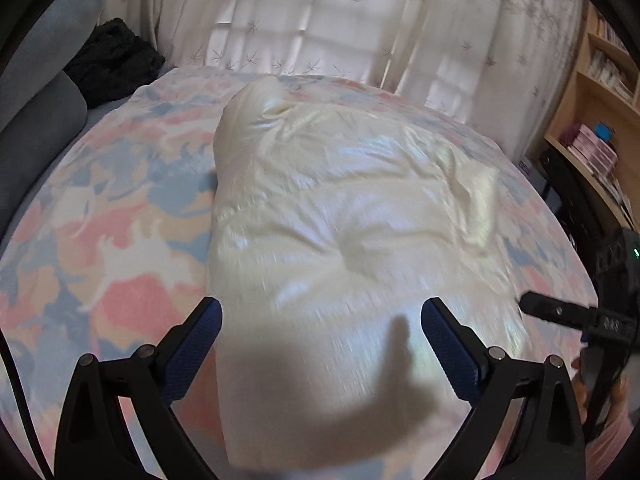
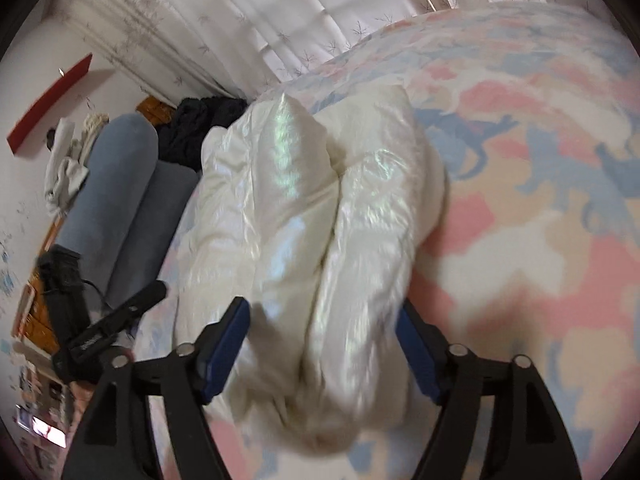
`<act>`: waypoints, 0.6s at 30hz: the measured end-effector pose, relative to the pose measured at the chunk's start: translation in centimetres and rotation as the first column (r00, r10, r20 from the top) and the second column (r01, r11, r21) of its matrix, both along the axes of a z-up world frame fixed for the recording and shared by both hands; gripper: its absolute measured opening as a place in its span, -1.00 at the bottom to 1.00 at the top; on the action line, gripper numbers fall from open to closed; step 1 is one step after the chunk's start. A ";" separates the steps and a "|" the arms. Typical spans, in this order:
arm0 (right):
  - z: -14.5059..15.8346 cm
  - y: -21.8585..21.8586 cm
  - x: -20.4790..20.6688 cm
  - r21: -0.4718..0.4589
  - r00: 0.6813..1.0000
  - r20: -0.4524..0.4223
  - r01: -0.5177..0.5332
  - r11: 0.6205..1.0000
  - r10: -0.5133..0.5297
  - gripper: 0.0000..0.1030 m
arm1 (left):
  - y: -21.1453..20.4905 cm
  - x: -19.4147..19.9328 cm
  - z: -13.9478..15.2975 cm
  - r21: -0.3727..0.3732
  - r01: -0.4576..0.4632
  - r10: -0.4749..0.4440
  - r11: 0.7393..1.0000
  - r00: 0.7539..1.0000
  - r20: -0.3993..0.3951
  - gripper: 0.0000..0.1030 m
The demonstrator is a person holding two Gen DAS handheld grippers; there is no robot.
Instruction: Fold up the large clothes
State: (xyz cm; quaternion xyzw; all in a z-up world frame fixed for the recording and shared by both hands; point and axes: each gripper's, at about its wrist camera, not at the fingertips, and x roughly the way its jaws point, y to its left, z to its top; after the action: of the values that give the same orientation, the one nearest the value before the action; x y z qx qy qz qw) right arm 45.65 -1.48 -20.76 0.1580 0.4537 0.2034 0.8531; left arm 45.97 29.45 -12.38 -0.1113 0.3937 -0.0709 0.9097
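Note:
A cream, shiny puffy garment (image 1: 340,208) lies folded into a thick bundle on the patterned bed. My left gripper (image 1: 320,320) is open above its near end, with the fabric under and between the blue pads (image 1: 204,340). In the right wrist view the garment (image 2: 312,220) shows as two thick rolled folds side by side. My right gripper (image 2: 324,332) is open with its jaws on either side of the near end of the folds. The right gripper also shows in the left wrist view (image 1: 568,316) at the right edge.
The bed sheet (image 1: 112,240) has pink, blue and cream patches. Grey bolsters (image 2: 120,200) and a dark garment (image 1: 112,60) lie at the bed's head. White curtains (image 1: 320,20) hang behind. A wooden bookshelf (image 1: 600,120) stands at the right.

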 end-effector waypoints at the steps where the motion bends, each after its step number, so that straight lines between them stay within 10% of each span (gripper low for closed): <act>1: -0.2 -0.4 -0.3 -0.001 1.000 -0.020 0.006 1.000 -0.006 0.51 | 0.1 -0.8 -0.5 -0.013 0.001 -0.001 1.000 1.000 -0.008 0.92; 8: -4.4 -1.4 0.1 0.106 0.988 -0.141 0.081 0.991 -0.066 0.51 | 0.2 -4.5 -3.8 -0.126 -0.048 0.043 0.991 0.998 -0.045 0.92; 18: -9.4 -0.8 0.7 0.353 0.981 -0.176 0.136 0.926 -0.077 0.33 | -1.5 -4.1 -6.6 0.022 -0.098 0.098 0.995 0.995 -0.005 0.93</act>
State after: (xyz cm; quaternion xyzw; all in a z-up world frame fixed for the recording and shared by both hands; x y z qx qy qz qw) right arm 46.36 -2.30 -30.15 0.3529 0.4654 0.2239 0.7802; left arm 41.85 27.94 -18.94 -0.1210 0.3913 -0.0215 0.9120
